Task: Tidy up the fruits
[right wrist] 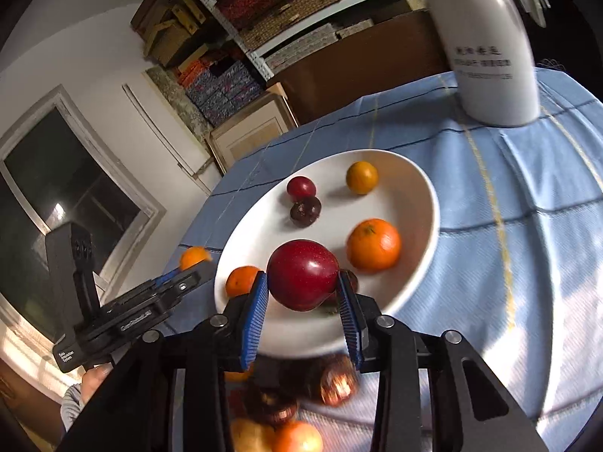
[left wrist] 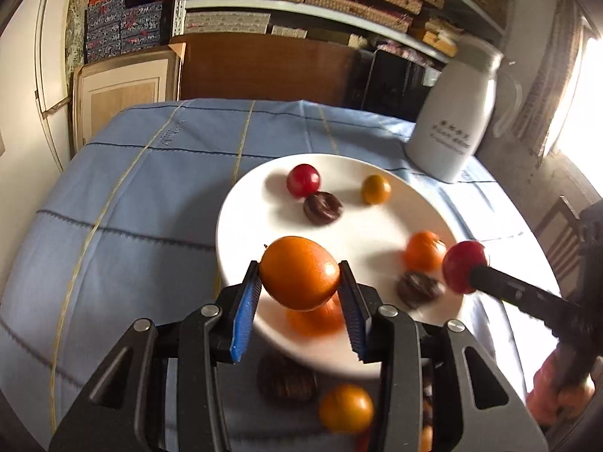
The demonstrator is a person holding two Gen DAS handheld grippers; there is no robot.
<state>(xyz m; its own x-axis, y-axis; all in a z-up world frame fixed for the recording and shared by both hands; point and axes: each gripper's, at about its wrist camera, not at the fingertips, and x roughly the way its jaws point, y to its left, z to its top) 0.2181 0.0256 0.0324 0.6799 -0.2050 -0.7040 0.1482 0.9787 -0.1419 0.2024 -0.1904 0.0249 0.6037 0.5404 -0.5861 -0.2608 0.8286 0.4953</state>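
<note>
Orange pinched in left tool, red plum pinched in right tool, both above white plate.

You get strong daylight from the window at the right edge of the left wrist view; it is blown out to white there. Sun patches fall on the blue tablecloth at the right in the right wrist view. The white plate is evenly lit, and soft shadows lie beside the fruit on it. A small glare spot sits on the held orange, and another on the red plum. The fruit nearest you, below the fingers, is blurred. Both views bend hard at their dark rims.
</note>
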